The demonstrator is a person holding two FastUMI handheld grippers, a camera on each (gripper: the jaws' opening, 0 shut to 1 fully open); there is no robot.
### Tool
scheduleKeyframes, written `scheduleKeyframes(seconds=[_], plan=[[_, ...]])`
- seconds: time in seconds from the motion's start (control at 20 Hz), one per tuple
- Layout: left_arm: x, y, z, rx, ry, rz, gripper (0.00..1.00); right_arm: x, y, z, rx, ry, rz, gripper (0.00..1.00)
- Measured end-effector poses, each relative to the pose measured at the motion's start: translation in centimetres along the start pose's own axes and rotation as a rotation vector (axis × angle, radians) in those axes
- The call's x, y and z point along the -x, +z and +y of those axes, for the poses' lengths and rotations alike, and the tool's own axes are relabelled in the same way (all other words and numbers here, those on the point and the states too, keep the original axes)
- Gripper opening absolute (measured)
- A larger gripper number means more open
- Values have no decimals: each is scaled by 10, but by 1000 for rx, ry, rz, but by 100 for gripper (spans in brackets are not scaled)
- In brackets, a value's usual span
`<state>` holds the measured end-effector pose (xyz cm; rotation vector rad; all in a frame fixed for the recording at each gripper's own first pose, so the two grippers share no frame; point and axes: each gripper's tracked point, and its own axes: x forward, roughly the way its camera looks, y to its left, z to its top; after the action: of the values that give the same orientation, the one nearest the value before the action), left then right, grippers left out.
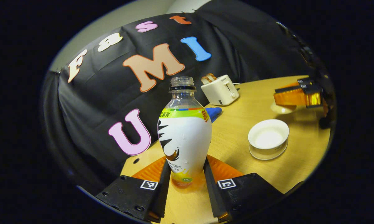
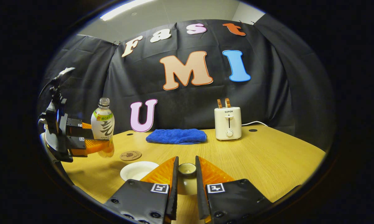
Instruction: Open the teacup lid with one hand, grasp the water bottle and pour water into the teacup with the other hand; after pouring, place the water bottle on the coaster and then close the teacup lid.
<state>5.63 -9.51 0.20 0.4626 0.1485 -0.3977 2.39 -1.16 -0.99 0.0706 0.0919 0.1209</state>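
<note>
While each tongs grips: one bottle (image 1: 184, 137), one lid (image 2: 187, 169) (cup (image 1: 268, 137) open).

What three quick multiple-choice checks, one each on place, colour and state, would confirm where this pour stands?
1. Where does the coaster lie?
A. under the toaster
B. on the table near the water bottle
C. on the towel

2. What colour is the towel?
A. blue
B. red
C. white

3. How is the teacup?
A. lidded
B. tipped over
C. open, lid held in the right gripper

Answers: 1 B, it lies flat beside the bottle; 2 A, the cloth is blue; 3 C, the cup's bowl is bare.
</note>
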Motion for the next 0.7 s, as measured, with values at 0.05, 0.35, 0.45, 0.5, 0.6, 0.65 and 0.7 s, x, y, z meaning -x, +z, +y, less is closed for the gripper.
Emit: scheduleKeyframes(seconds=[0.05,0.35,0.45,0.5,0.6,0.65,0.7], plan=[[0,1,0,50,10,-3,54,0,0,0,3,0,-1,30],[-21,1,29,373,61,-41,54,0,-1,0,-3,2,1,33],[-30,1,34,422,73,-50,54,0,-1,0,-3,2,1,33],[-34,1,36,430,74,-52,54,-1,-1,0,-3,2,1,33],[-44,6,36,436,74,-66,54,-1,-1,0,-1,2,0,32],[-49,6,37,442,77,-73,54,-1,-1,0,0,2,-1,32],[-54,8,35,451,75,-76,54,-2,0,1,0,2,-1,30]])
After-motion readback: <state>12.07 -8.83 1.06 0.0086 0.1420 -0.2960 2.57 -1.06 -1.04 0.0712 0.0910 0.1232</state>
